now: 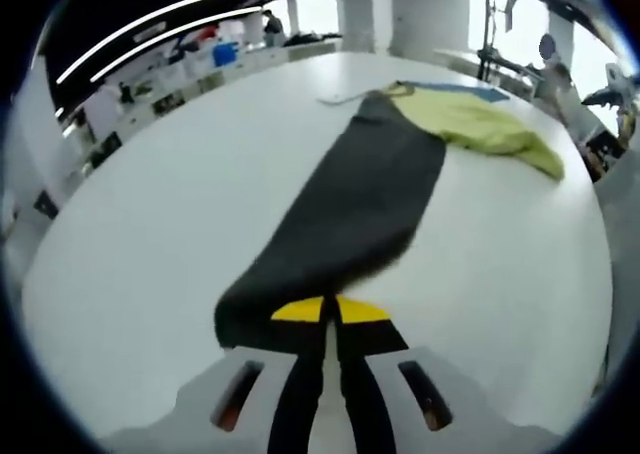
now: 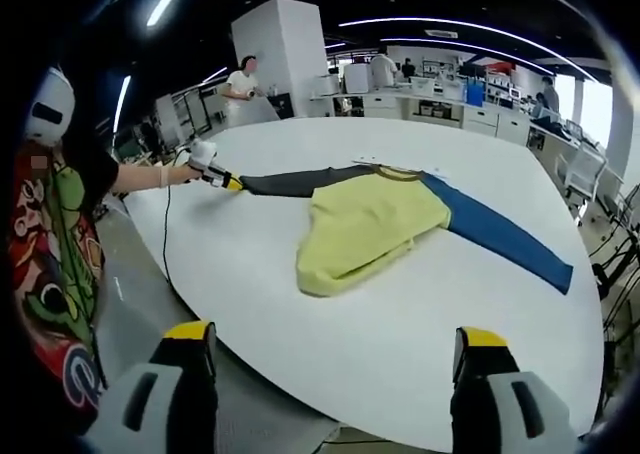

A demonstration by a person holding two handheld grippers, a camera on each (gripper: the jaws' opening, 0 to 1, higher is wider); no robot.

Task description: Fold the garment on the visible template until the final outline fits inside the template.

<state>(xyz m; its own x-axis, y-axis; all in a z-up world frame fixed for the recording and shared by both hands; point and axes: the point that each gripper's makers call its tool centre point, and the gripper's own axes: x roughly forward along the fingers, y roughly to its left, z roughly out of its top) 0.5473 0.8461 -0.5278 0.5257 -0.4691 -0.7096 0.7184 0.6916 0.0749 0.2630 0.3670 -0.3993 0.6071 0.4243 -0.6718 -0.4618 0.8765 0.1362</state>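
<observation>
A garment lies spread on the white table (image 2: 300, 304). It has a yellow-green body (image 2: 370, 224), a blue sleeve (image 2: 500, 236) and a dark grey sleeve (image 2: 295, 181). In the left gripper view the dark sleeve (image 1: 360, 204) runs from my jaws up to the yellow-green body (image 1: 485, 124). My left gripper (image 1: 330, 311) is shut on that sleeve's cuff end, and it appears again as the left gripper (image 2: 218, 177) in a person's hand. My right gripper (image 2: 335, 339) stands open above the table's near edge, holding nothing, well short of the body's hem.
A person in a colourful shirt (image 2: 60, 274) stands at the left of the table. Another person (image 2: 240, 84) stands far back by a white pillar (image 2: 290, 54). Desks and chairs (image 2: 580, 174) ring the room. A small pale strip (image 1: 340, 99) lies by the collar.
</observation>
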